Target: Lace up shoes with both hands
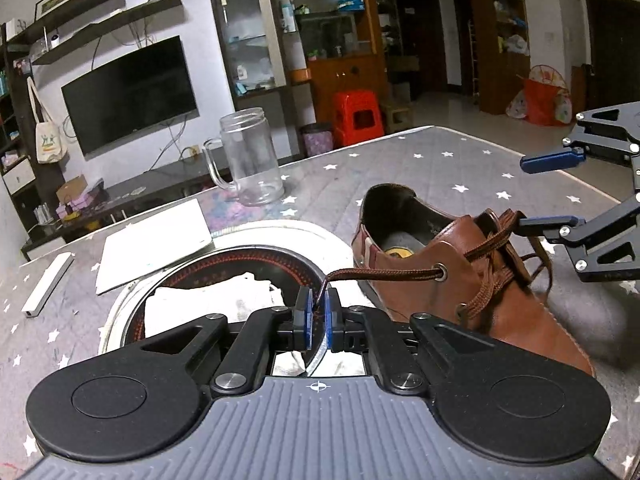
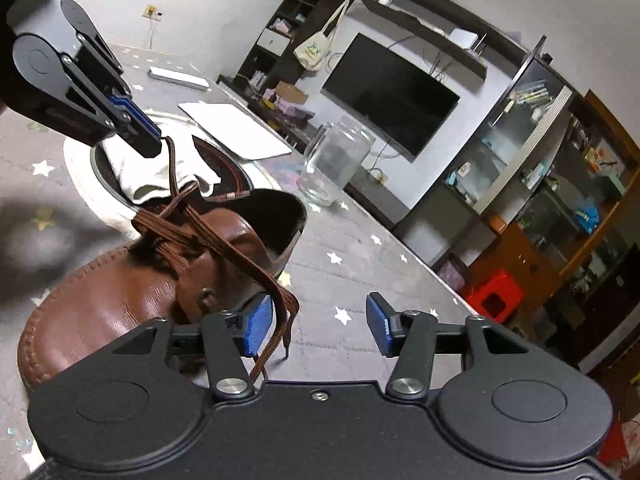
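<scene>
One end of the lace (image 1: pixel 394 273) is pinched in the left gripper (image 1: pixel 317 312); the right gripper (image 2: pixel 319 325) stands open (other end loose) — hard pulling could unthread the shoe (image 1: pixel 472 280).

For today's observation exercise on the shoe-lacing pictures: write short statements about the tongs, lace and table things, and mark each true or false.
1. The left tongs are shut on the lace. True.
2. The right tongs grip the other lace end. False: they are open; it hangs beside one finger.
3. The shoe is brown. True.
4. The glass mug lies on its side. False: it stands upright.
</scene>
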Demonstrator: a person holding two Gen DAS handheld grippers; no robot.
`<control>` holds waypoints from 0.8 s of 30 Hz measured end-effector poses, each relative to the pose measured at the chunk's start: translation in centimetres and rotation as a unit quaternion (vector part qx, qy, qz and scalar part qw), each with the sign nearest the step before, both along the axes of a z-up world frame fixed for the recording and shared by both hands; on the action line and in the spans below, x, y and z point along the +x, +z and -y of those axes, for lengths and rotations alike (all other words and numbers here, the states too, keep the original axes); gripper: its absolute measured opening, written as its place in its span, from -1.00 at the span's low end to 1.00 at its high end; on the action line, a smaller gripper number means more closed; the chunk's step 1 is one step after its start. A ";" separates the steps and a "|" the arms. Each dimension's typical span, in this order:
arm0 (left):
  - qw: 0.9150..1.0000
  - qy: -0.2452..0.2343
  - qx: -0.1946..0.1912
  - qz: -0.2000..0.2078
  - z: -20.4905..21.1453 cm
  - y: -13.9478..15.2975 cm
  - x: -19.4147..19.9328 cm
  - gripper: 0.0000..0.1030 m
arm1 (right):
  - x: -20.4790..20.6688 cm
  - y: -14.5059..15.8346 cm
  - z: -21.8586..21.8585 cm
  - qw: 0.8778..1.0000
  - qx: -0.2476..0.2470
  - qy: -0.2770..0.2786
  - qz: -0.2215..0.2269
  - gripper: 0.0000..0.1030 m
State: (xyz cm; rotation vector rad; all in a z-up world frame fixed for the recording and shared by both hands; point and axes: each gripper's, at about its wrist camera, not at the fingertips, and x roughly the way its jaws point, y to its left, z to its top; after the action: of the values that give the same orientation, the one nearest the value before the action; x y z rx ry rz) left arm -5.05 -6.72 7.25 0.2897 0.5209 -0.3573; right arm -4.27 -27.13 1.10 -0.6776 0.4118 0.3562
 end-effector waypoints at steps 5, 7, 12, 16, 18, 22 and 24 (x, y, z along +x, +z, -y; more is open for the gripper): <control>1.000 0.006 0.003 -0.010 -0.2 -0.4 0.0 -0.82 | -0.8 -0.9 0.5 1.000 -0.014 -0.001 -0.016 0.18; 1.000 0.011 0.005 -0.014 -0.2 -0.6 -0.1 -0.77 | -1.0 -0.8 0.8 1.000 -0.011 -0.004 -0.019 0.20; 1.000 0.019 0.009 -0.021 -0.6 -1.0 -0.9 -0.48 | -2.1 -0.6 1.4 1.000 0.001 -0.006 -0.020 0.40; 0.999 0.023 0.003 -0.026 -0.8 -1.0 -1.6 -0.38 | -3.1 -0.3 2.1 0.999 0.036 -0.017 -0.022 0.61; 0.999 0.023 -0.004 -0.028 -0.8 -1.0 -2.3 -0.38 | -3.5 -0.2 2.4 0.998 0.050 -0.024 -0.026 0.61; 1.000 0.010 -0.013 -0.023 -0.4 -0.6 -3.3 -0.38 | -4.3 -0.1 3.5 0.994 0.095 -0.045 -0.037 0.61; 1.000 -0.005 -0.020 -0.018 0.0 -0.1 -4.0 -0.40 | -4.7 -0.1 3.9 0.991 0.114 -0.054 -0.041 0.62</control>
State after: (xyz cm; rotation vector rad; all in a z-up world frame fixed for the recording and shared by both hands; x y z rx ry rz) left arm -9.00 -6.73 7.11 0.2471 0.5462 -0.3825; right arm -9.00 -31.03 0.95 -0.4168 0.4762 0.3226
